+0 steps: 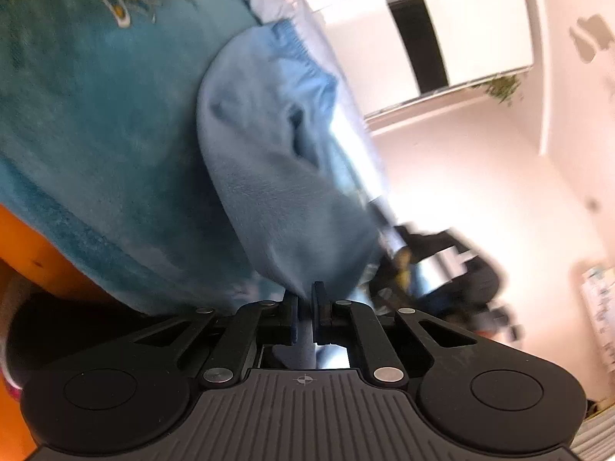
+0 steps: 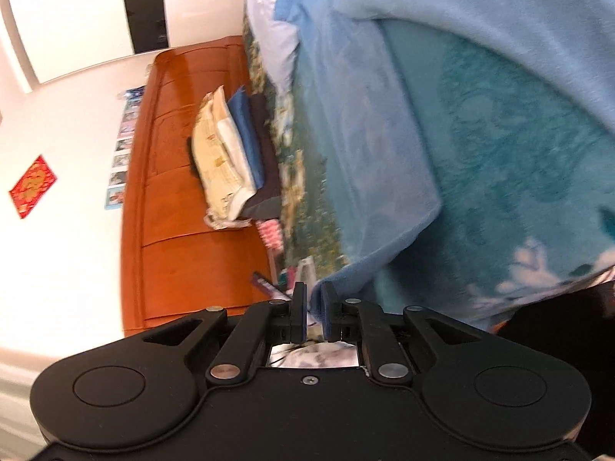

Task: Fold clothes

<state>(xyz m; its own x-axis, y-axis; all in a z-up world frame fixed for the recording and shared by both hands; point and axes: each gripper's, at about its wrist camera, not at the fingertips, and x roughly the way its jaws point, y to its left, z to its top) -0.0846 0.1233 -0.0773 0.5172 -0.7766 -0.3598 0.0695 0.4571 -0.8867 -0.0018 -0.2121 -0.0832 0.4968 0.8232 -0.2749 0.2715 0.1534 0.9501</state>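
A light blue fleece garment [image 1: 269, 161] with an elastic waistband hangs in front of a teal patterned blanket [image 1: 96, 115]. My left gripper [image 1: 306, 299] is shut on its lower end, and the cloth runs down between the pads. In the right wrist view the same garment [image 2: 365, 153] drapes over the teal blanket [image 2: 499, 153]. One corner of it reaches down between the fingers of my right gripper [image 2: 314, 299]. The jaws stand a narrow way apart, with a slit of background showing beside the cloth. Both views are rolled sideways and blurred.
An orange wooden headboard [image 2: 173, 230] stands behind a stack of folded clothes [image 2: 238, 153]. The bed's wooden frame [image 1: 30, 242] shows under the blanket. A dark bag [image 1: 461, 265] lies beyond the garment. A red decoration [image 2: 32, 186] hangs on the white wall.
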